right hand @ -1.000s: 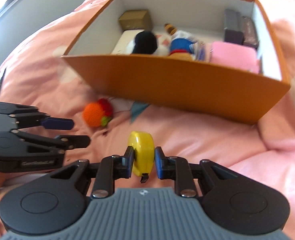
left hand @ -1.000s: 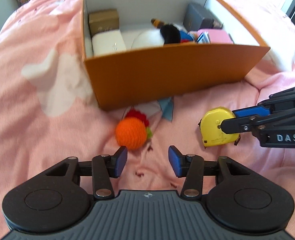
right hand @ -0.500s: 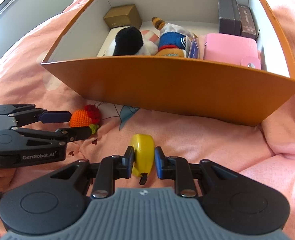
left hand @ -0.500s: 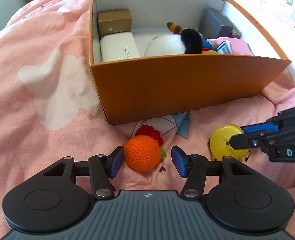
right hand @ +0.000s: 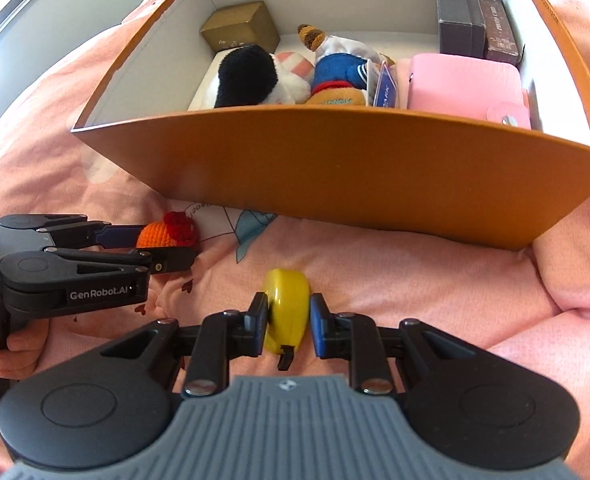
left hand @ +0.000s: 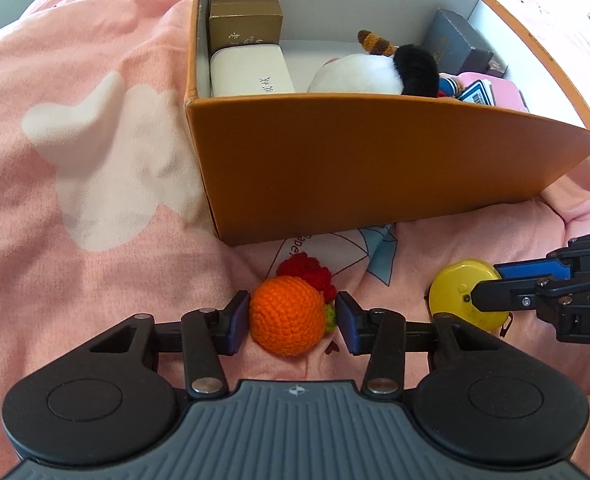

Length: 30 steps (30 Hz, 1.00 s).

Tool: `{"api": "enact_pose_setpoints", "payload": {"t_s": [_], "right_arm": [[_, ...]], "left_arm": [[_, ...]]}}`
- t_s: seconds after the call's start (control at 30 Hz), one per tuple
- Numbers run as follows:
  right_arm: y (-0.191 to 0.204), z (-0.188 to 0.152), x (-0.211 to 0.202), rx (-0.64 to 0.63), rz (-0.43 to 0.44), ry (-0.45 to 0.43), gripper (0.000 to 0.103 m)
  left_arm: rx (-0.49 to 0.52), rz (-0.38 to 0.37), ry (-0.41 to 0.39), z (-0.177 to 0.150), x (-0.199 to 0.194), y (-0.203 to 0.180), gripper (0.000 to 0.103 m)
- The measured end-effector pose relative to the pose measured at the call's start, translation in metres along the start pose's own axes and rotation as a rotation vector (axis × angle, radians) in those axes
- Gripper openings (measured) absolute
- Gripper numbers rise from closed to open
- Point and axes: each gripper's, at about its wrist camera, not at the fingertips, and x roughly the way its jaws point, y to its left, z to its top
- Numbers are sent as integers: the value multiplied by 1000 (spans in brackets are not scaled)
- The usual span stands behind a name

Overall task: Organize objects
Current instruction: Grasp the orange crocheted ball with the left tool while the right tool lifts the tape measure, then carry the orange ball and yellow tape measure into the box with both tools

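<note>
Fingers of the left gripper point(left hand: 293, 322) stand apart around the orange ball point(left hand: 287, 316) on the bed point(left hand: 75, 220), just before the box point(left hand: 355, 168); they should close squarely on its middle, clear of the red tuft. The right gripper point(right hand: 286, 322) is clamped on the yellow tape point(right hand: 286, 312). Both lifts must clear the box's tall near wall, and the plush toys point(right hand: 279, 72) leave little room inside.

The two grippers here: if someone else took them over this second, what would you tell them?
Left gripper: open, fingers either side of the orange crochet ball on the pink bedspread, not yet squeezed.
Right gripper: shut on the yellow tape measure, low over the bedspread.
Orange box already holds plush toys, cases and small boxes.
Left: close on the ball, then probably put both items into the box.
</note>
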Motion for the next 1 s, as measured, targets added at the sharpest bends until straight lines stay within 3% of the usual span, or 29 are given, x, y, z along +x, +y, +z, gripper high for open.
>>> {"api": "enact_pose_setpoints", "payload": {"t_s": [0.2, 0.37, 0.6, 1.0], "right_arm": [[3, -1, -8, -14, -2, -22, 23], [9, -1, -29, -46, -10, -60, 23], [16, 2, -77, -90, 25, -151, 23], [22, 44, -140, -160, 25, -391, 21]], "left_arm": [[25, -23, -20, -2, -16, -5, 51], [53, -92, -46, -1, -43, -12, 51], [94, -176, -143, 11, -86, -27, 51], [143, -148, -305, 68, -118, -43, 51]]}}
